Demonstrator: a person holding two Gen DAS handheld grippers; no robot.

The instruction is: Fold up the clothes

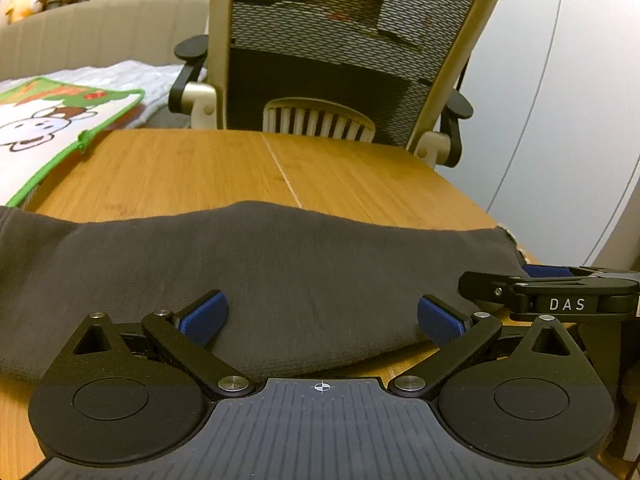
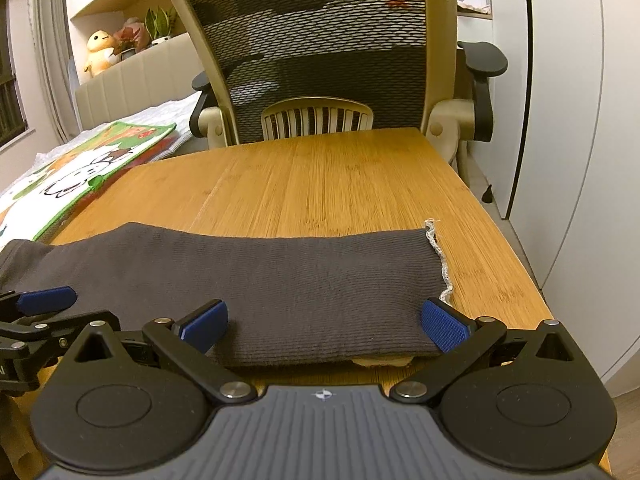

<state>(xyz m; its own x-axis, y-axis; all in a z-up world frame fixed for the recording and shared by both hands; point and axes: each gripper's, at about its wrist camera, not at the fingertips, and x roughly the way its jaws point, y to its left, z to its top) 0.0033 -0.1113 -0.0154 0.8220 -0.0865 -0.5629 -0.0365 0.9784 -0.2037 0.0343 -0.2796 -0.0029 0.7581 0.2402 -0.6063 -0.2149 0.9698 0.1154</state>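
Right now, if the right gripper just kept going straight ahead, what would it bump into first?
Most likely the grey garment: the open right gripper already straddles its near edge on the wooden table. Its height above the cloth is unclear.

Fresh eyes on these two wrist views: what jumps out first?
The dark grey folded garment stretches across the near edge of the wooden table, with a frayed white hem at its right end. Both grippers, left gripper and right gripper, hover open at its near edge. Behind the table stands a mesh-back office chair, and a green-trimmed cartoon-print bag lies at far left.
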